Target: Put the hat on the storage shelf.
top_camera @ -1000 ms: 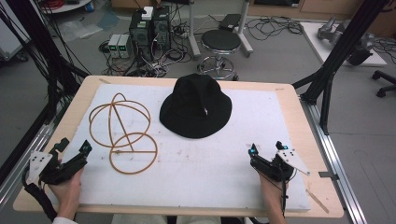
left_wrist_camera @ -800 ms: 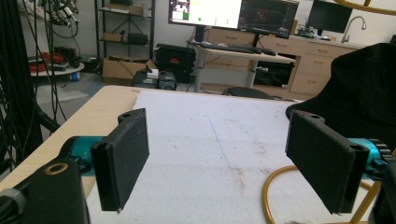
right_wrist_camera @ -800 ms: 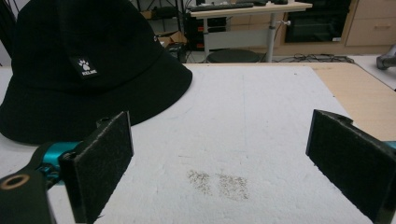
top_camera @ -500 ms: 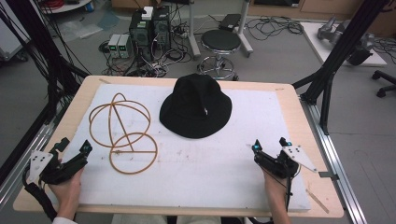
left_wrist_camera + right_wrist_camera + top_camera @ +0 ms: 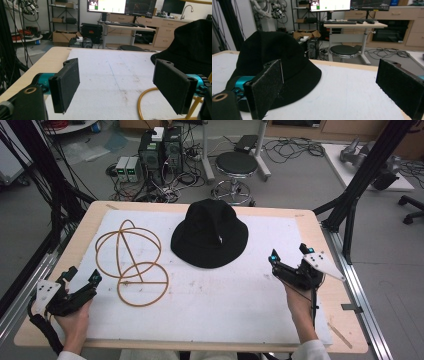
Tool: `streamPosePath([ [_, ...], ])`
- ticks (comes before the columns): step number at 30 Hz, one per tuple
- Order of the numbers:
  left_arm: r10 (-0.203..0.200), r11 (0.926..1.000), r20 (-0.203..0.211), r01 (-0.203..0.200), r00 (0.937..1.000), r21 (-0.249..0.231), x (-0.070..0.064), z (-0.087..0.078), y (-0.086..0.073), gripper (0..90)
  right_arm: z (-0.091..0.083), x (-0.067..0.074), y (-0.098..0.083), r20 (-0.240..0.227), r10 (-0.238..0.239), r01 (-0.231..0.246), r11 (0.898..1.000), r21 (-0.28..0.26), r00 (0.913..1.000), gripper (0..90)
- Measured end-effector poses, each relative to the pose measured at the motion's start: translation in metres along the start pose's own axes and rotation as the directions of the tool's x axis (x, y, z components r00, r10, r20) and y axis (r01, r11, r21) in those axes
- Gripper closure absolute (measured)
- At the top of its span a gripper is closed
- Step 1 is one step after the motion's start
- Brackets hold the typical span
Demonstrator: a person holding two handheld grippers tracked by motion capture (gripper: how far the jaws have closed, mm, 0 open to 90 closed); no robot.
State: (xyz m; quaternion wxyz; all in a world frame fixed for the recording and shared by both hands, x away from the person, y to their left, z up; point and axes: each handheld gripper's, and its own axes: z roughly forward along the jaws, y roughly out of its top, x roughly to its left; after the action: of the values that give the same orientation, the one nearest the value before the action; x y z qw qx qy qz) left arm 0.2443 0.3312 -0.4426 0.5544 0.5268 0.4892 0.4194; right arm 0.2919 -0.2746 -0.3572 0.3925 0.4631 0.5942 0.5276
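High view overhead, facing forward-down; both gripper views low, near table (image 5: 240,305), sharing hat (image 5: 210,232).

A white mat (image 5: 225,295) covers the wooden tabletop (image 5: 320,227). On the floor beyond its far edge stand a round black stool (image 5: 239,165) and two computer towers (image 5: 161,147), amid loose cables (image 5: 292,150).

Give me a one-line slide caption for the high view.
Black bucket hat and wire hat stand lie apart on a white mat, open left gripper and right gripper waiting near them.
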Motion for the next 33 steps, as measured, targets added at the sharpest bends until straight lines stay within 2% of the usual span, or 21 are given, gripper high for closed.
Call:
streamPosePath([
  [1,0.003,1.0,0.003,-0.003,1.0,0.0,-0.001,0.0,0.0,21.6,0.0,0.0,0.0,0.0,0.0,0.0,1.0,0.0,1.0,6.5],
  [3,0.007,1.0,0.006,-0.007,1.0,0.0,-0.002,0.001,0.0,21.6,0.013,0.002,0.012,-0.028,0.018,-0.018,1.0,0.003,0.9995,6.5],
  [6,0.01,0.9999,0.013,-0.01,0.9999,0.004,-0.003,0.002,0.0,21.7,0.022,0.005,0.018,-0.041,0.013,-0.013,1.0,0.007,0.9991,6.5],
  [7,0.008,1.0,0.013,-0.008,0.9999,0.005,-0.003,0.002,0.0,21.6,0.032,0.009,0.024,-0.061,0.004,-0.003,1.0,0.019,0.9981,6.5],
  [11,0.009,0.9999,0.011,-0.009,0.9999,0.005,-0.003,0.002,0.0,21.6,0.045,0.015,0.03,-0.085,-0.02,0.022,0.999,0.026,0.9962,6.5],
  [12,0.01,0.9999,0.009,-0.01,0.9999,0.005,-0.002,0.002,0.0,21.6,0.055,0.02,0.032,-0.105,-0.028,0.032,0.999,0.037,0.9941,6.5],
  [13,0.009,0.9999,0.009,-0.009,0.9999,0.006,-0.002,0.002,0.0,21.6,0.055,0.02,0.032,-0.105,-0.028,0.032,0.999,0.037,0.9941,6.5],
  [14,0.009,0.9999,0.009,-0.01,0.9999,0.007,-0.002,0.002,-0.001,21.6,0.064,0.024,0.035,-0.121,-0.033,0.039,0.998,0.048,0.9921,6.5],
  [16,0.01,0.9999,0.01,-0.01,0.9999,0.005,-0.002,0.002,0.0,21.7,0.069,0.025,0.036,-0.126,-0.043,0.049,0.998,0.045,0.9911,6.5],
  [20,0.003,1.0,0.011,-0.003,0.9999,0.001,-0.002,0.001,0.0,22.1,0.091,0.037,0.04,-0.166,-0.056,0.069,0.995,0.078,0.9846,6.5],
  [27,0.004,1.0,0.017,-0.004,0.9998,0.004,-0.002,0.003,-0.001,22.1,0.114,0.051,0.045,-0.202,-0.058,0.079,0.992,0.097,0.9776,6.5],
  [30,0.004,1.0,0.022,-0.004,0.9998,0.007,-0.003,0.003,-0.001,22.1,0.13,0.062,0.045,-0.225,-0.049,0.078,0.99,0.122,0.9731,6.5],
  [33,0.005,1.0,0.022,-0.005,0.9997,0.007,-0.003,0.003,-0.001,22.1,0.138,0.068,0.043,-0.231,-0.042,0.072,0.99,0.122,0.9721,6.4],
])
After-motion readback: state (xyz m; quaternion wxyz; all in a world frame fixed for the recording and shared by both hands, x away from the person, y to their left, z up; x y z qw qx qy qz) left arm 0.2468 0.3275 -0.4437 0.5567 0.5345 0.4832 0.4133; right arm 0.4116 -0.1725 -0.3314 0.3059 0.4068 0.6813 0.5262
